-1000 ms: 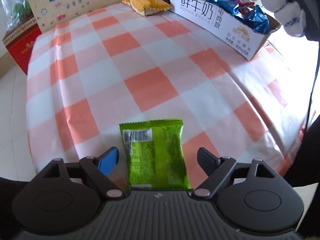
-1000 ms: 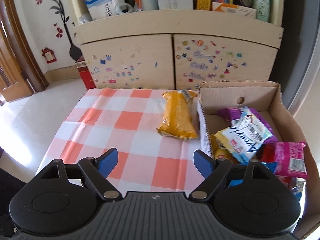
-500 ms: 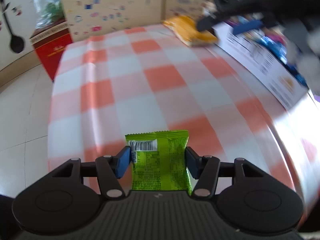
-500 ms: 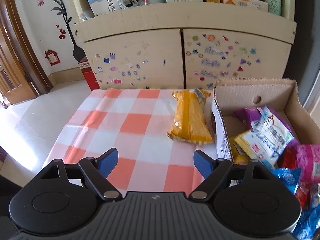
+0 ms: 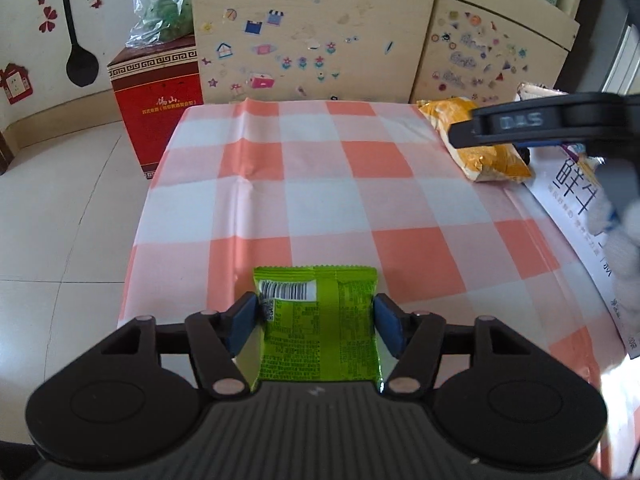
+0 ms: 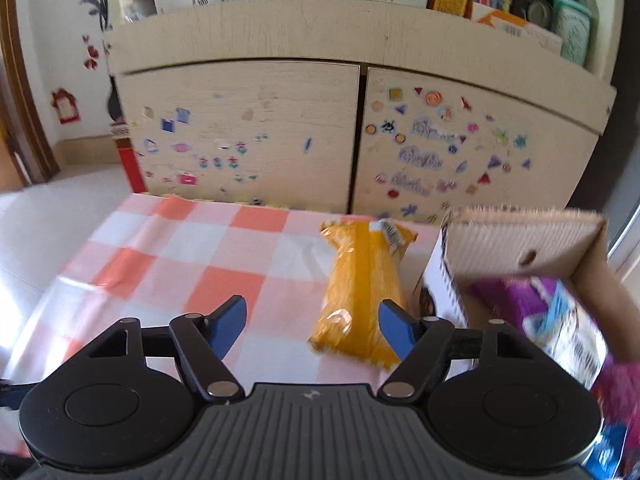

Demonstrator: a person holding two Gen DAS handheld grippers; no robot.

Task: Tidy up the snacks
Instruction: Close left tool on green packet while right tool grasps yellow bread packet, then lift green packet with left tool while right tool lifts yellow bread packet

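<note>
A green snack packet (image 5: 320, 324) sits between the blue pads of my left gripper (image 5: 316, 316), over the near edge of the checked tablecloth (image 5: 320, 184). Both pads touch its sides while the jaws are opening. A yellow snack packet (image 6: 360, 280) lies at the far right of the table beside a cardboard box (image 6: 520, 236) that holds several snacks. My right gripper (image 6: 312, 324) hovers low over the packet's near end. Its jaws are closing, and the left pad is still well clear of the packet. In the left wrist view, one of its fingers (image 5: 520, 124) crosses above the yellow packet (image 5: 488, 160).
A sticker-covered wooden cabinet (image 5: 320, 40) stands behind the table. A red box (image 5: 156, 108) sits on the floor at the table's far left corner. The cardboard box's white printed side (image 5: 572, 200) runs along the table's right edge. A fluffy white sleeve (image 5: 624, 240) hangs there.
My left gripper closed on the green packet and swung with it to face the cabinet. My right gripper dropped toward the yellow packet and its jaws narrowed.
</note>
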